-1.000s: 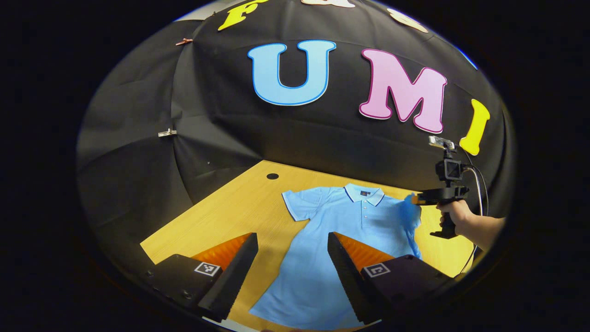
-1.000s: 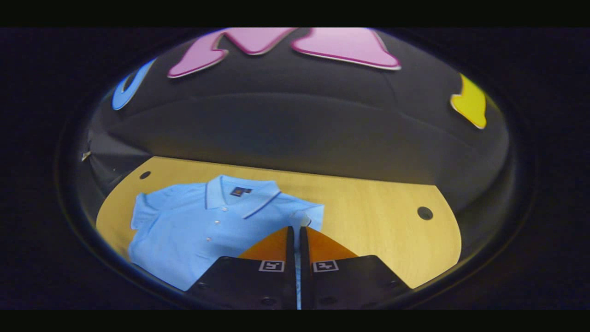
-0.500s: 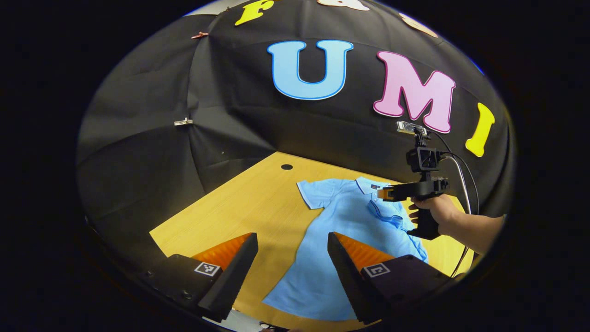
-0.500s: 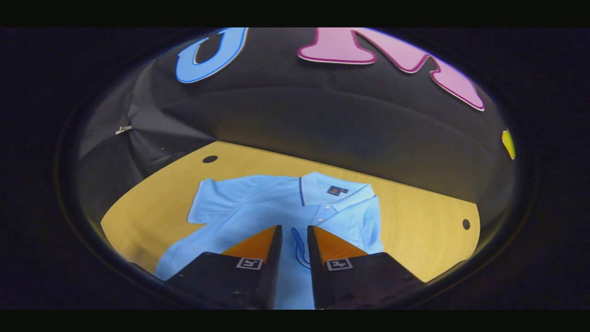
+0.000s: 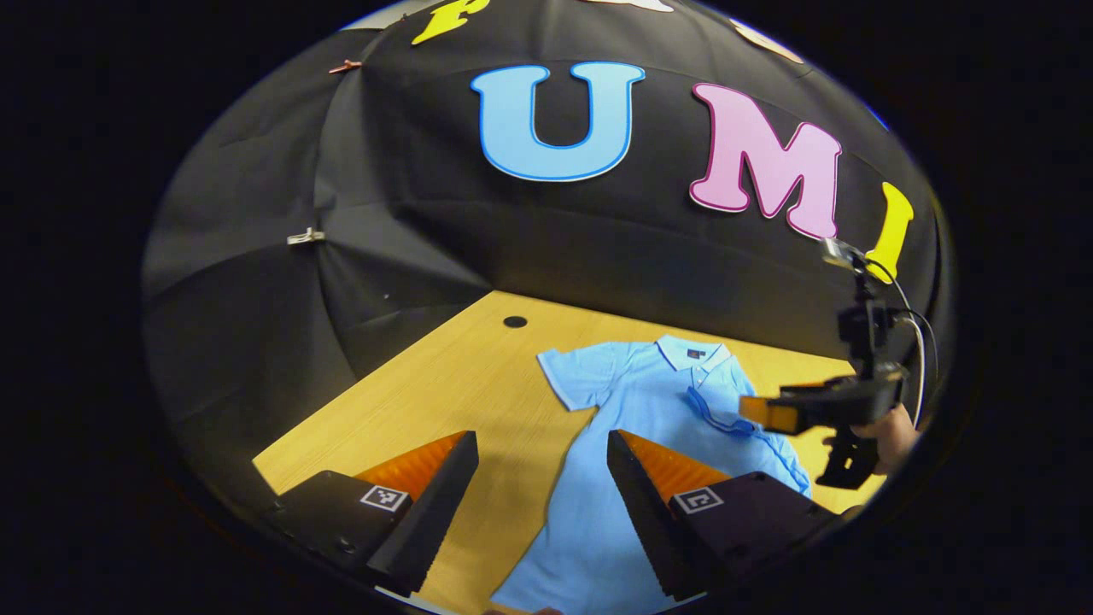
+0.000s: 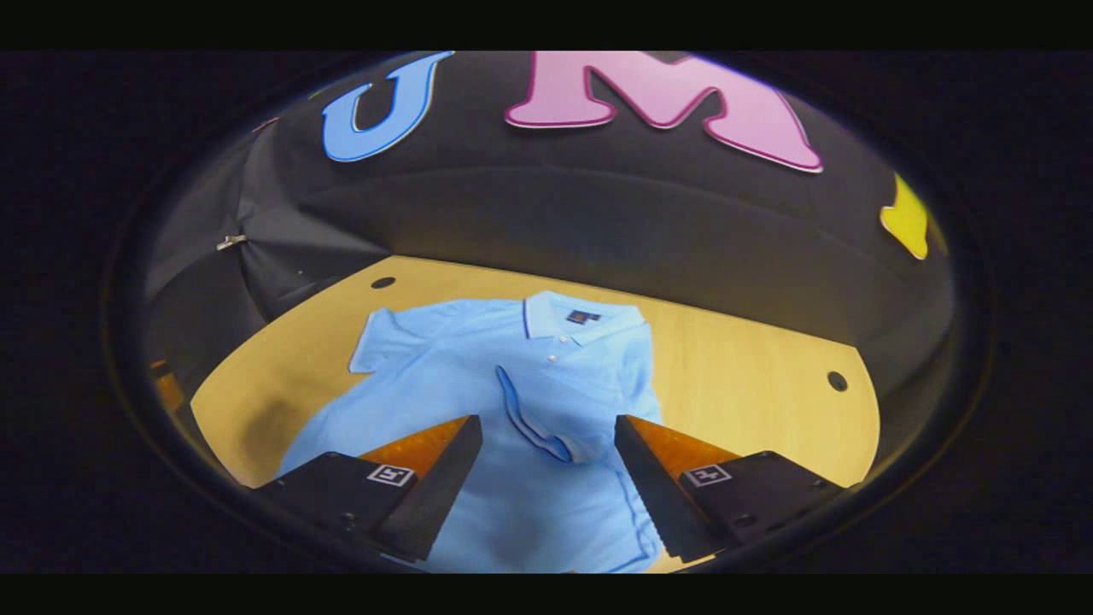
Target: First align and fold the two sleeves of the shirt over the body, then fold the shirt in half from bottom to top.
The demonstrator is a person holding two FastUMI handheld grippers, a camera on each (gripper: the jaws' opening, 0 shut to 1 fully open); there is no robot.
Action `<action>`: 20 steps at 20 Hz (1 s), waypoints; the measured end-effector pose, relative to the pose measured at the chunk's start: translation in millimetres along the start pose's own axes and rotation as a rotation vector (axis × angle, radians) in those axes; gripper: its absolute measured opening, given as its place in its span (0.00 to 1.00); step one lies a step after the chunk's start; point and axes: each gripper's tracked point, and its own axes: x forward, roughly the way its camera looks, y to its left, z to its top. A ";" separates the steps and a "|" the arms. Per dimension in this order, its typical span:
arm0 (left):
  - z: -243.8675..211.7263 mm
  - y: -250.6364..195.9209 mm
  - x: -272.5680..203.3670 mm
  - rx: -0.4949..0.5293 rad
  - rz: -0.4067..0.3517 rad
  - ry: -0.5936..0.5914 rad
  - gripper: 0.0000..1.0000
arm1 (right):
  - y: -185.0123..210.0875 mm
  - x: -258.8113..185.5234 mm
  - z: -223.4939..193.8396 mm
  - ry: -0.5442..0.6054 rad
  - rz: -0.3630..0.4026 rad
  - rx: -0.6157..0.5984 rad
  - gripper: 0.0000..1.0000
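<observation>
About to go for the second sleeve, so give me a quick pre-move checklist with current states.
1. Right sleeve folded over the body: ok, it lies on the shirt.
2. Right gripper released: ok, jaws wide apart, nothing between them.
3. Left gripper ready to grasp: ok, open and empty.
4. Left sleeve reachable: ok, spread flat on the table, not yet folded.
5. Shirt body flat: cannot tell fully; the hem is hidden behind the fingers in both views.
6. Right gripper clear of the left sleeve's fold path: ok, in the left gripper view it sits at the shirt's far side.
</observation>
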 end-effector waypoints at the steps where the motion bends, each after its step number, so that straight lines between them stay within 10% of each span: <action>1: 5.9 -4.6 19.7 0.005 -0.020 -0.005 0.97 | -10.8 -9.6 -7.4 0.009 -0.017 0.004 0.98; 15: -1.5 -20.2 315.7 0.062 -0.015 0.157 0.96 | -59.6 -101.4 -94.8 0.103 -0.072 0.106 0.98; 20: -27.4 -4.8 339.0 0.042 0.009 0.209 0.97 | -66.3 -96.5 -104.1 0.129 -0.077 0.135 0.98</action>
